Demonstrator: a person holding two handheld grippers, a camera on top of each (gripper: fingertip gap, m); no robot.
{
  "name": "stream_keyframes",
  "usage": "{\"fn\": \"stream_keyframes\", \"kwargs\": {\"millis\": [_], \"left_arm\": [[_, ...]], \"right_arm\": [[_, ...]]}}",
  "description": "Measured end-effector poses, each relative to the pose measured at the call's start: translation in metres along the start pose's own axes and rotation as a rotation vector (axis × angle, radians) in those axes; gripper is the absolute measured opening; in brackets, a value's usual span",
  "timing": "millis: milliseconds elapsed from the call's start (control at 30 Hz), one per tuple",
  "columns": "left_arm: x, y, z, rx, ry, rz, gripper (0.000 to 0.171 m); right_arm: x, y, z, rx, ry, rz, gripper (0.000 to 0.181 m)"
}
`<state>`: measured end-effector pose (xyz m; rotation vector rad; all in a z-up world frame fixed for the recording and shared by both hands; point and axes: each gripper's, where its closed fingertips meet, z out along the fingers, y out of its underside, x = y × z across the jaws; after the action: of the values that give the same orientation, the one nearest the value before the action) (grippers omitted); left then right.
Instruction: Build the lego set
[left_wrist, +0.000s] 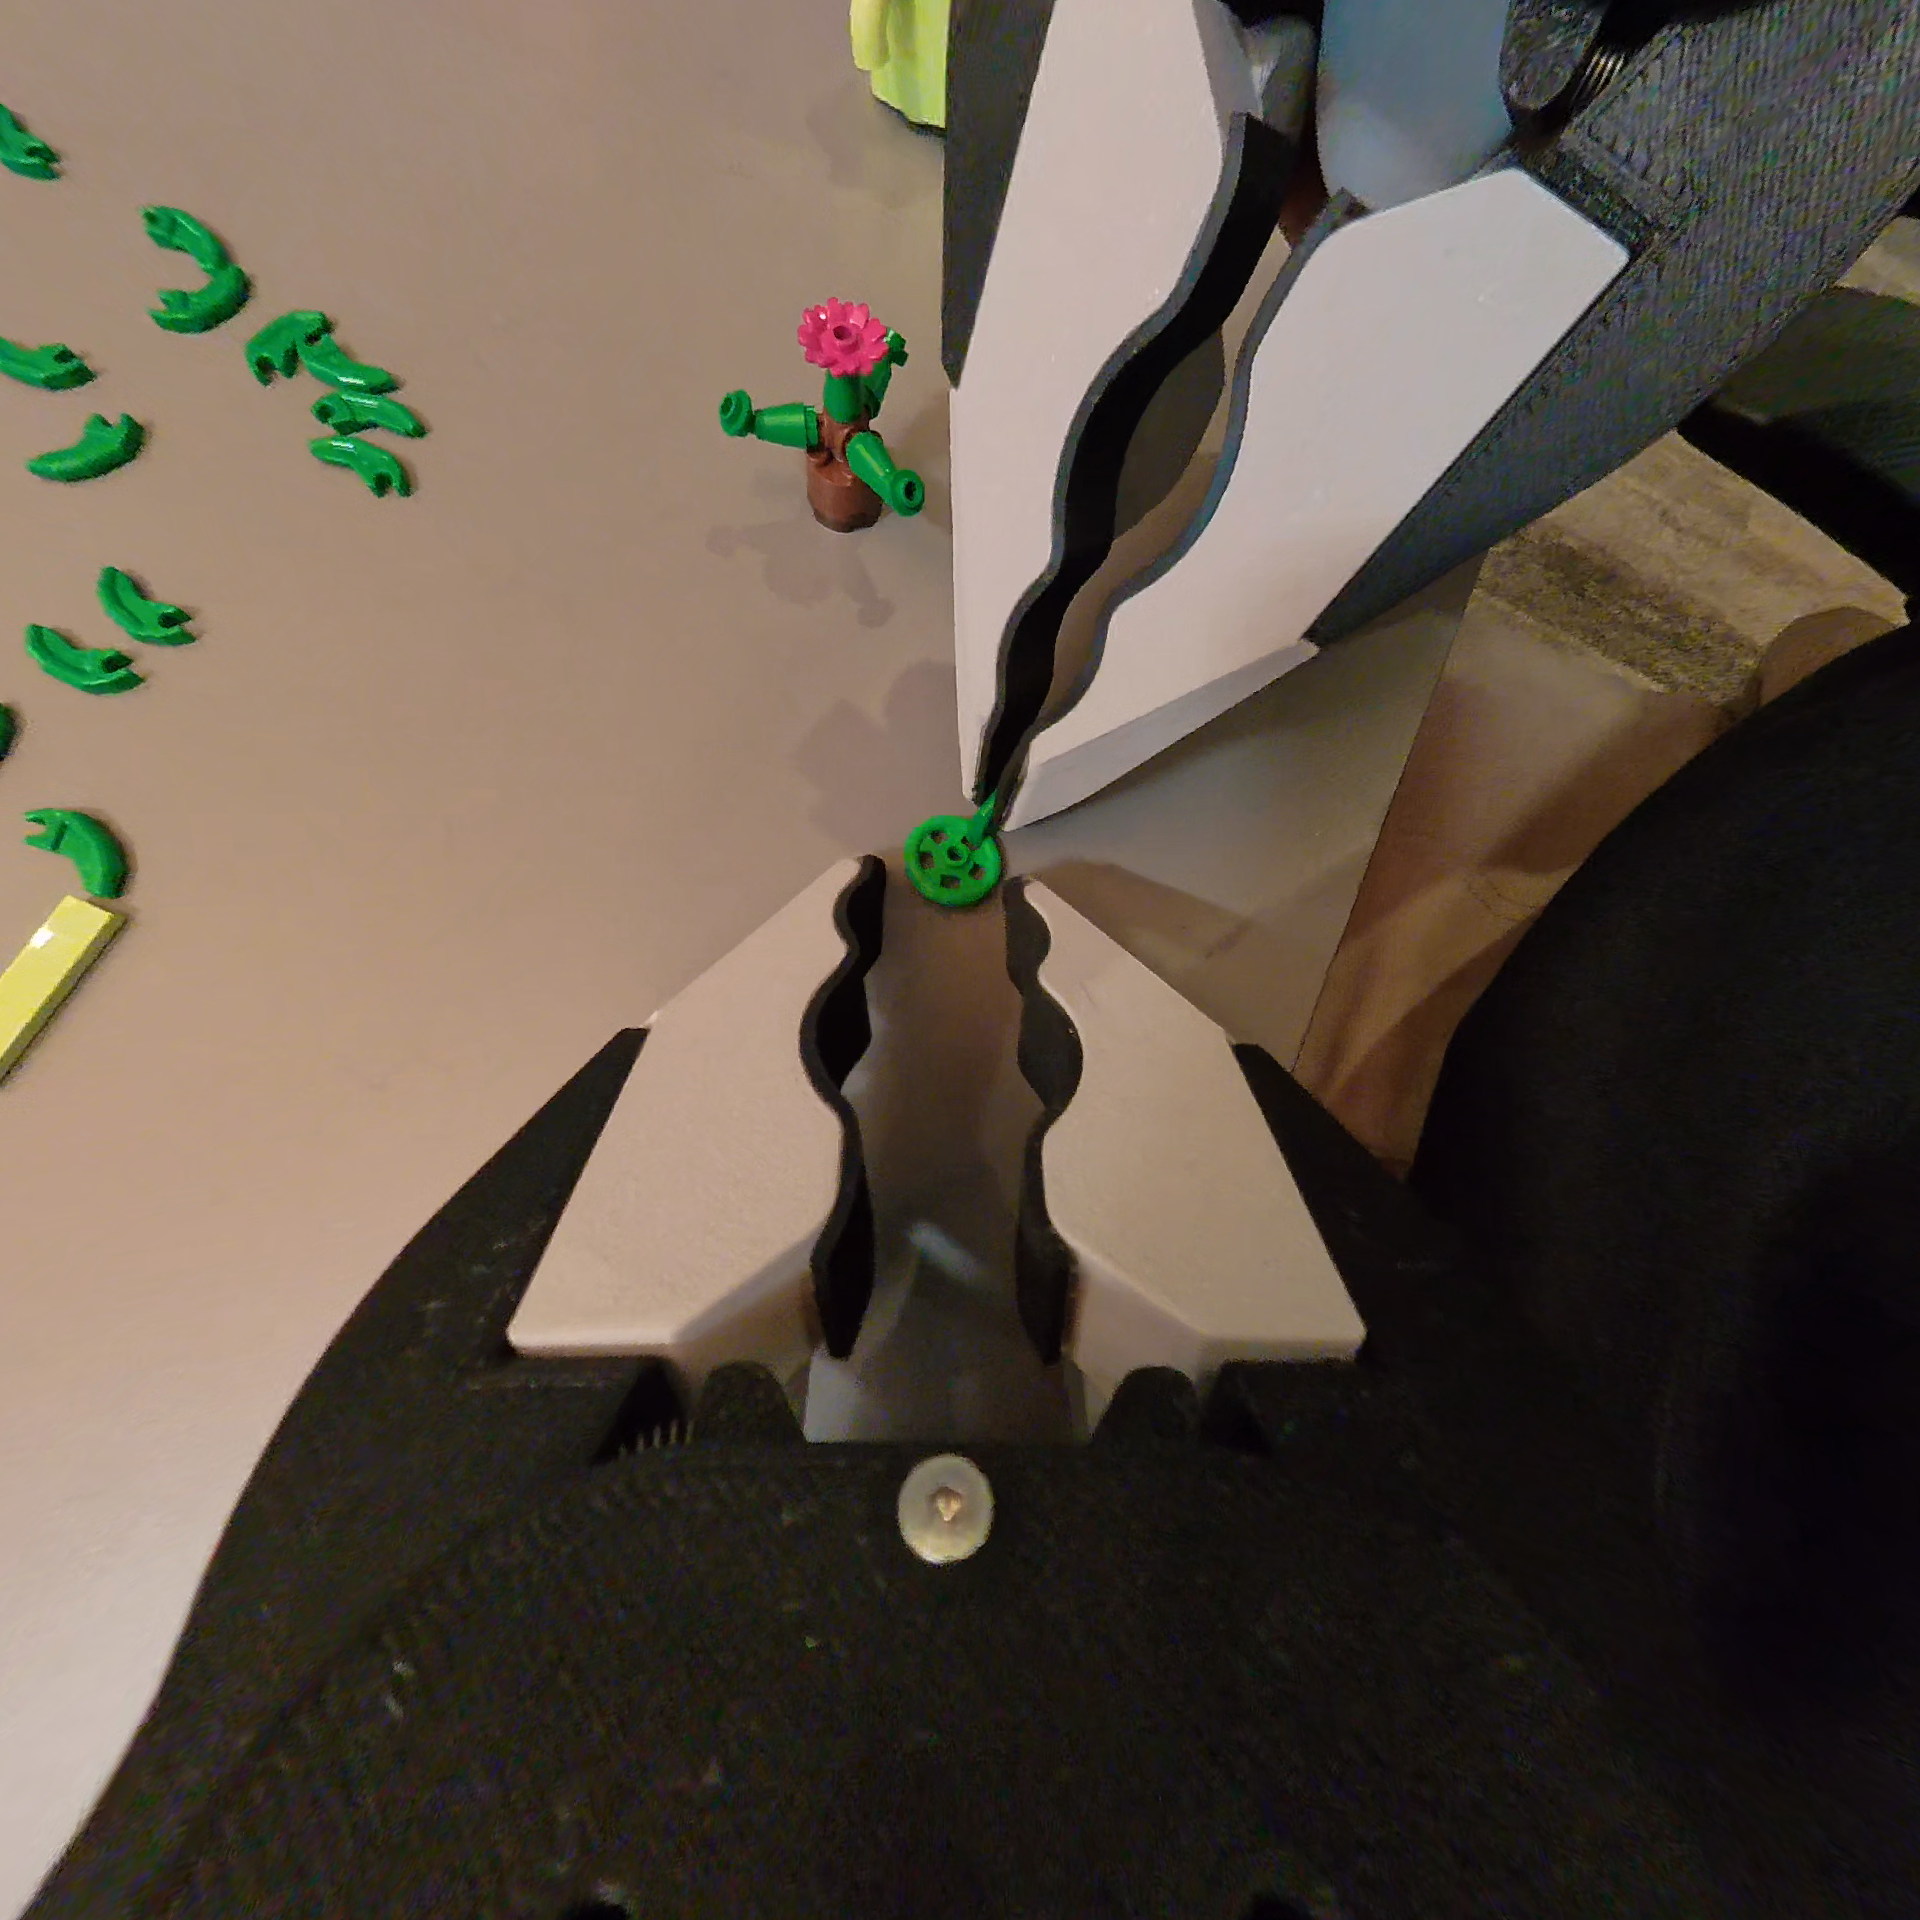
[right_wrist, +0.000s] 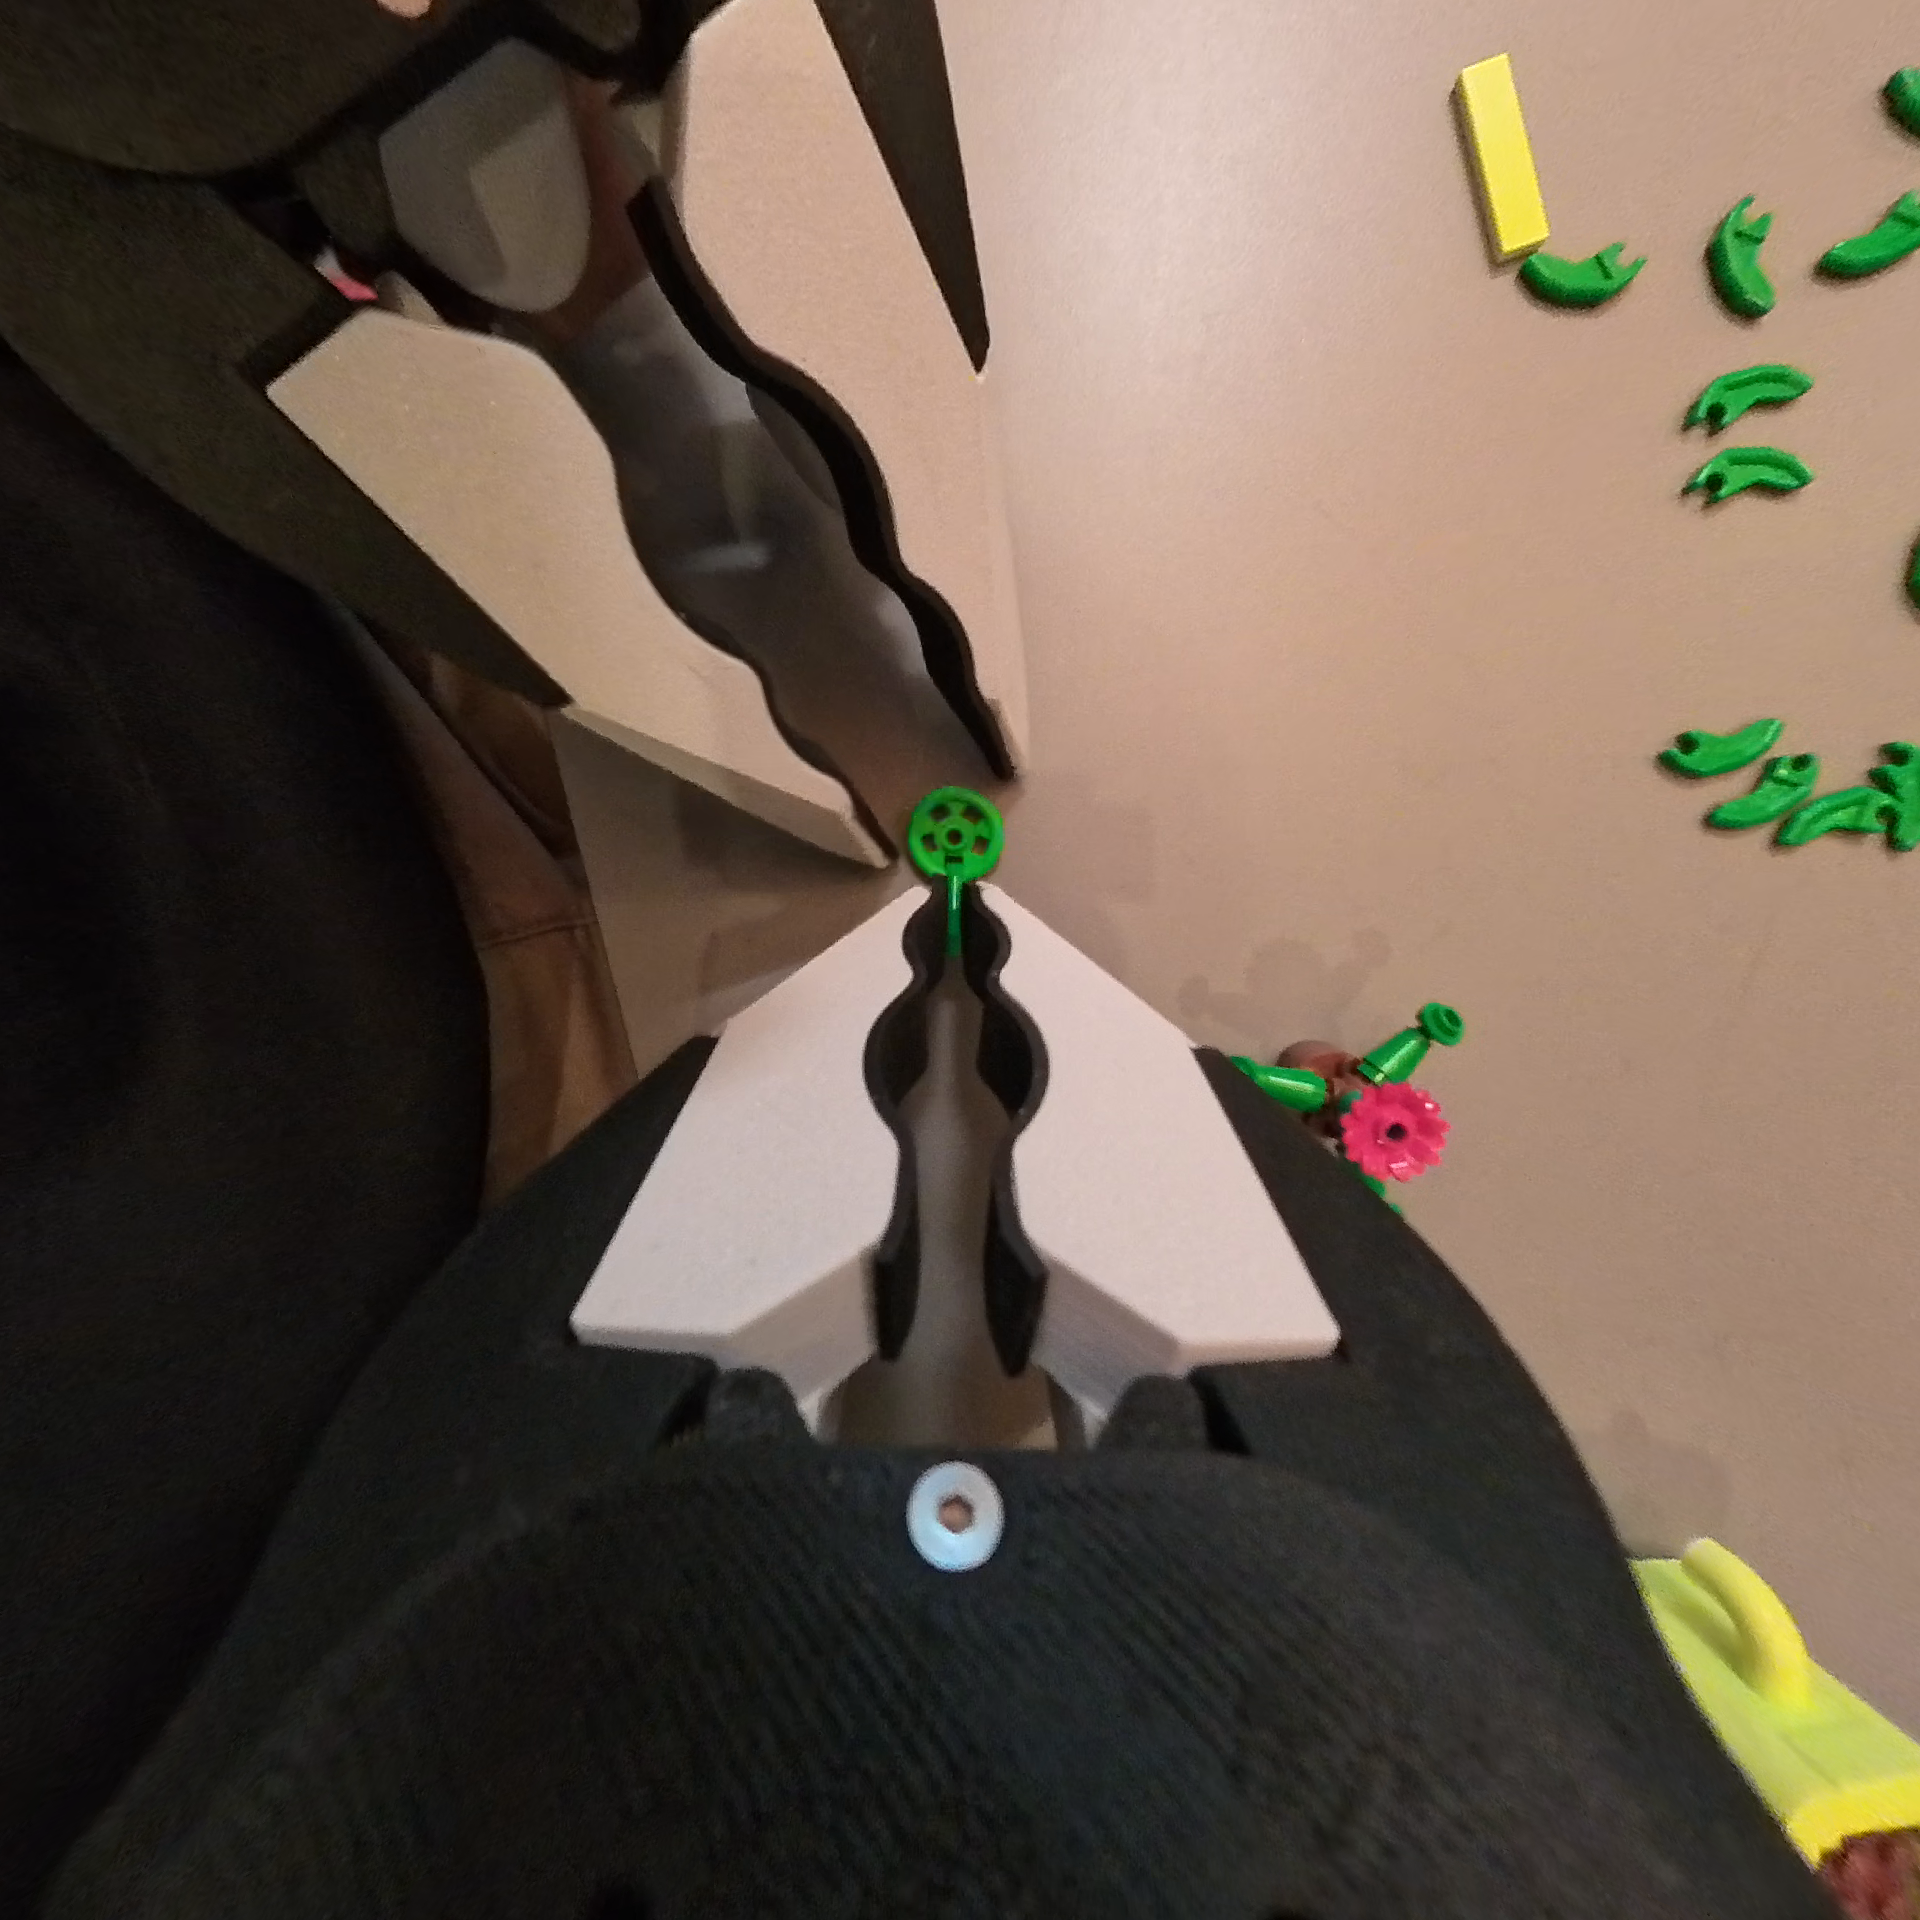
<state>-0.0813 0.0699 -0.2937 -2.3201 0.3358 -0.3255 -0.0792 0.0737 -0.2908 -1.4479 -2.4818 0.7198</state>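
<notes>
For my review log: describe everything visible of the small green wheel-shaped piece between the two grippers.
The green wheel piece is glossy plastic: a round rim, spokes, a central hub and a thin stem. The right gripper pinches the stem, holding it above the table. The left gripper, open, has its tips beside the rim.

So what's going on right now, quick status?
Right gripper shut on small green wheel-shaped lego piece by its stem. Left gripper open, closing in. Nothing in the way.
</notes>
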Motion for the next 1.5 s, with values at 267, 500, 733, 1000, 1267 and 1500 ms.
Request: {"fn": "stream_keyframes", "kwargs": {"millis": [267,500,733,1000,1267,1500], "left_arm": [[0.0002,-0.0014,0.0008,0.003,-0.017,0.033,0.020],[0.0000,-0.0005,0.0016,-0.005,0.005,0.008,0.016],[-0.0002,0.0002,0.0018,-0.009,0.031,-0.023,0.016],[-0.0003,0.0006,0.0020,-0.011,0.026,-0.020,0.017],[-0.0004,0.0009,0.0022,-0.011,0.022,-0.033,0.017],[-0.0010,0.0012,0.0022,-0.011,0.017,-0.035,0.017]], "right_arm": [[0.0005,-0.0002,0.0003,-0.015,0.005,0.003,0.000],[0.0009,-0.0002,0.0007,-0.048,-0.001,0.044,0.001],[0.0004,0.0010,0.0014,-0.088,-0.015,0.129,0.001],[-0.0001,0.0014,0.0021,-0.139,-0.001,0.162,0.000],[0.0005,-0.0012,0.0037,-0.184,-0.015,0.189,0.000],[-0.0005,0.0002,0.0054,-0.221,-0.025,0.195,0.000]]}}
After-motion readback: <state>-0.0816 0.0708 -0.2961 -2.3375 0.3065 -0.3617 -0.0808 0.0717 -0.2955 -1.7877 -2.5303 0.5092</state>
